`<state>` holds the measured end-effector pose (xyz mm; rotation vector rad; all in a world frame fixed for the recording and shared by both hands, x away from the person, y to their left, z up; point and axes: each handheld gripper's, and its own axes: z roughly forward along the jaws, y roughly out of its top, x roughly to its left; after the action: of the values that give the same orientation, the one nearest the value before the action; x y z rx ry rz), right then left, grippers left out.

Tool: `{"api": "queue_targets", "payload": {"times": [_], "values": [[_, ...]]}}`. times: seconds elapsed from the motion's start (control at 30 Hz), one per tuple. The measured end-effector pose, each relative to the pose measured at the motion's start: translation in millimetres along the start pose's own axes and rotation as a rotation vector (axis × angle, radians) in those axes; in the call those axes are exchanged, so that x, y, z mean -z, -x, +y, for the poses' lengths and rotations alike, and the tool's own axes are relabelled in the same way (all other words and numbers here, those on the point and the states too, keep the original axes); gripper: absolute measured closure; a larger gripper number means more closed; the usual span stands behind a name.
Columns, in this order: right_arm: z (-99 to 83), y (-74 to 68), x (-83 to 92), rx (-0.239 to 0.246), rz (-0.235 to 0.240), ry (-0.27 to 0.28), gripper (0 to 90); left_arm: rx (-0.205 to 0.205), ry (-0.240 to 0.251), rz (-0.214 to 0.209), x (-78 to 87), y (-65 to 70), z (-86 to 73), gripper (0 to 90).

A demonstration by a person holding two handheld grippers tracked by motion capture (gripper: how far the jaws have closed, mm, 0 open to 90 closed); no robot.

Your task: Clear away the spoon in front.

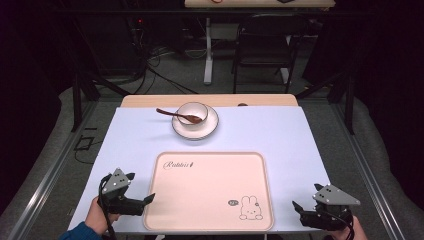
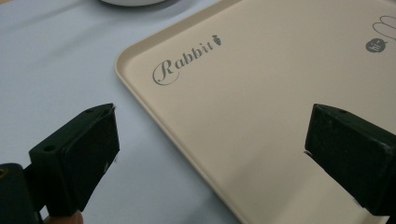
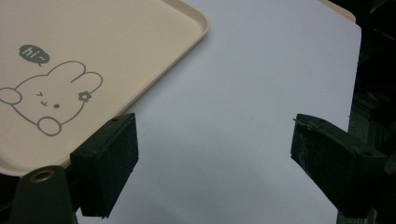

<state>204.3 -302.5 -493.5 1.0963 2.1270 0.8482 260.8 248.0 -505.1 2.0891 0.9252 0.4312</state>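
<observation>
- Tray work looks likely: the cream rectangular plastic tray with a rabbit drawing (image 1: 210, 192) lies at the table's 6 o'clock, between both grippers.
- Left gripper (image 1: 142, 200), jaws spread, straddles the tray's 9 o'clock rim; it should seat squarely before closing.
- Right gripper (image 1: 298, 208), jaws spread and empty, sits just beside the 3 o'clock rim.
- White bowl (image 1: 193, 113) on a white saucer (image 1: 210, 126), with a brown wooden spoon (image 1: 176, 115), stands at 12 o'clock; contents are hard to make out.

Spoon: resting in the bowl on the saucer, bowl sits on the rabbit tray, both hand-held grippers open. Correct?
Not quite. In the high view the bowl and saucer stand on the table sheet beyond the tray, not on it. The rest holds: the spoon rests in the bowl, and the left hand-held gripper and right hand-held gripper are open.
</observation>
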Motion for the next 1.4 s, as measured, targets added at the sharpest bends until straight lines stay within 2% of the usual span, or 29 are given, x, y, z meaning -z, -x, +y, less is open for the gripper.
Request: {"api": "queue_targets", "payload": {"times": [0.3,0.5,0.53,0.63,0.67,0.77,0.83,1.13,1.23,1.4], "values": [[0.7,0.5,-2.0,-0.005,0.006,-0.006,14.3,0.025,0.006,0.016,-1.9,-4.6,0.9,2.9],[3.8,-0.7,-4.7,0.005,0.01,-0.003,14.3,-0.001,0.001,0.036,-3.5,-1.6,2.0,2.1],[4.4,-0.2,-5.8,0.008,0.011,-0.005,14.3,-0.003,-0.006,0.045,-3.8,-1.4,2.4,1.8],[4.1,0.1,-6.9,0.012,0.02,-0.012,14.3,0.021,-0.044,0.036,-6.5,-2.6,6.2,0.0],[2.9,0.5,-6.0,0.01,0.017,-0.008,14.3,0.033,-0.044,0.031,-7.2,-2.4,7.9,0.0],[1.0,2.0,-3.0,-0.008,0.01,0.012,14.2,0.025,-0.042,0.031,-9.5,-0.9,11.3,0.0],[1.7,1.0,-3.4,0.009,0.014,0.012,14.3,0.024,-0.047,0.032,-12.2,-0.7,12.9,0.0],[4.5,1.3,-7.9,0.017,0.02,0.01,14.3,0.037,-0.02,0.049,-19.9,-3.0,23.0,0.0],[6.0,1.5,-10.4,0.023,0.026,0.008,14.3,0.052,-0.022,0.03,-23.7,-1.8,26.9,0.0],[6.7,0.5,-10.1,0.03,0.028,0.01,14.3,0.035,-0.018,0.038,-28.7,2.1,32.4,0.0]]}}
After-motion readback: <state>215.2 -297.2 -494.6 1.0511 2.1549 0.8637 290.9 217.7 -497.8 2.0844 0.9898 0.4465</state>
